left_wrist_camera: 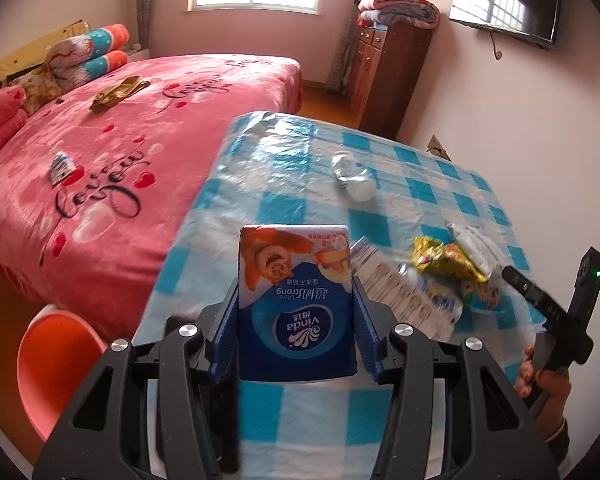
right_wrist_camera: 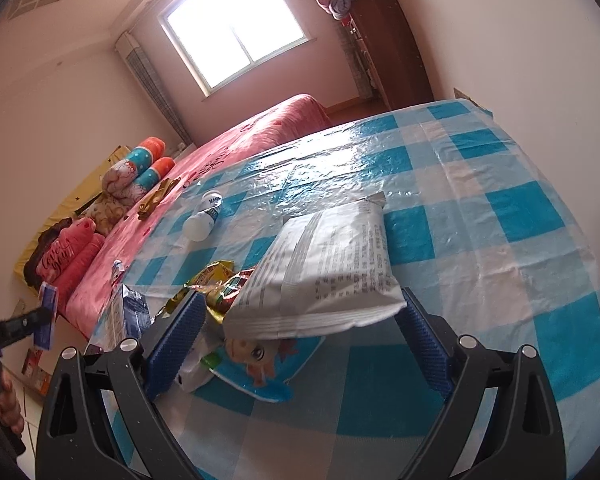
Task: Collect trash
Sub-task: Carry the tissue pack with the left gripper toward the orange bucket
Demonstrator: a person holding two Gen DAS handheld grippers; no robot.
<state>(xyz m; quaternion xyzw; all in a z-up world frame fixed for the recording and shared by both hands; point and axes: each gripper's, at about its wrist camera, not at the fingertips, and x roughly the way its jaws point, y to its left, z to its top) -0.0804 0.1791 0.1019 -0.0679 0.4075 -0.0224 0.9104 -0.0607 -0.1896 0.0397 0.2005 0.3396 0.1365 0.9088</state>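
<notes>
My left gripper [left_wrist_camera: 296,280] is shut on a blue Vinda tissue pack [left_wrist_camera: 296,320], held upright above the near edge of the blue checked table [left_wrist_camera: 284,184]. My right gripper [right_wrist_camera: 302,300] stands open over a pile of wrappers. A white snack bag [right_wrist_camera: 324,264] lies between its fingers; the right pad is at the bag's corner, the left pad is apart from it. Under the bag are a yellow wrapper [right_wrist_camera: 216,280] and a cartoon wrapper [right_wrist_camera: 252,356]. A crushed plastic bottle [left_wrist_camera: 354,178] lies farther back on the table.
A pink bed [left_wrist_camera: 140,184] runs along the table's left side, with a small wrapper [left_wrist_camera: 62,166] and a brown cloth [left_wrist_camera: 118,92] on it. An orange stool [left_wrist_camera: 52,364] stands at the near left. A wooden cabinet [left_wrist_camera: 388,76] is at the back wall.
</notes>
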